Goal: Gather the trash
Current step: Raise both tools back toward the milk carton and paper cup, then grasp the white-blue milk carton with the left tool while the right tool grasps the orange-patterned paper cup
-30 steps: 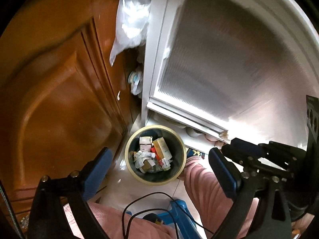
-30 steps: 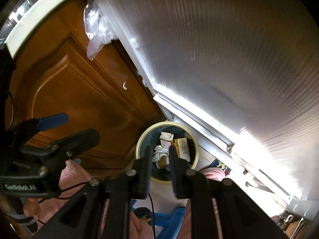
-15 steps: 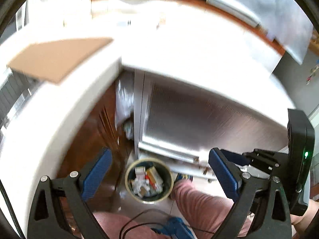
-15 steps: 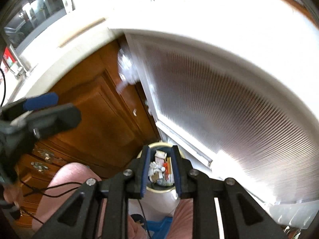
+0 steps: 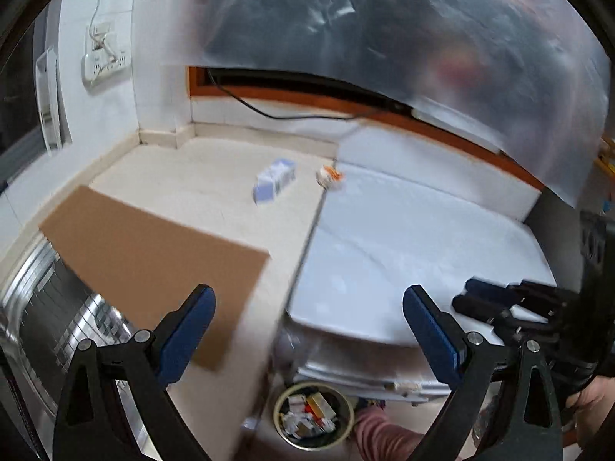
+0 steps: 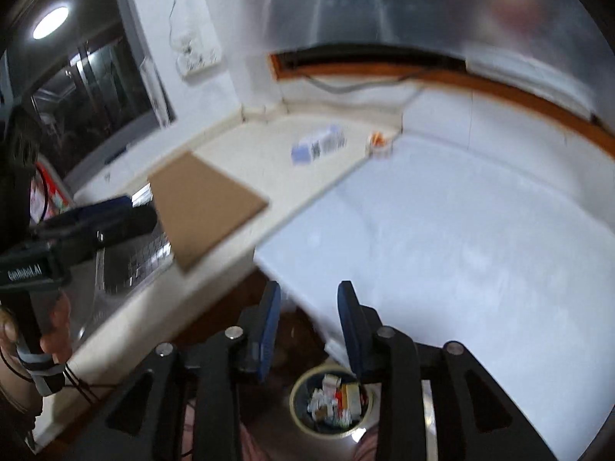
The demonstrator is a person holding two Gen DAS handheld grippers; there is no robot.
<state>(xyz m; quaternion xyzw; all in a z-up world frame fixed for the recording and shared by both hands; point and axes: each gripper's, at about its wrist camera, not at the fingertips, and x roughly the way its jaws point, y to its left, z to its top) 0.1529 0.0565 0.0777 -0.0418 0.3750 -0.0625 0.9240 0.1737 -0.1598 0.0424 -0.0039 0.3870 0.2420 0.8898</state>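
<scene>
A: Left gripper (image 5: 307, 330) up over the tabletop (image 5: 215, 176), jaws spread wide, nothing between the blue pads.

B: And the right gripper (image 6: 307, 330)? Its jaws are opening as we speak, a narrow gap, empty too.

A: Trash on show: a small blue-and-white box (image 5: 273, 182) lying on the cream tabletop at about twelve o'clock from the left gripper, blurred, with a barcode-like patch facing the right camera (image 6: 317, 146).

B: Just beside it, at one o'clock, a crumpled white scrap with orange on it (image 5: 329, 176), sitting right at the seam where the tabletop meets the white appliance lid (image 5: 403, 238).

A: Brown cardboard sheet (image 5: 146, 265) at ten o'clock, lying flat, overhanging the steel sink (image 5: 50, 307).

B: Down at six o'clock, on the floor, the round bin (image 5: 313, 417) with a pale rim, holding little cartons and crumpled paper, red and yellow among the white.

A: Right camera catches a hand (image 6: 57, 330) wrapped on the left gripper's handle.
</scene>
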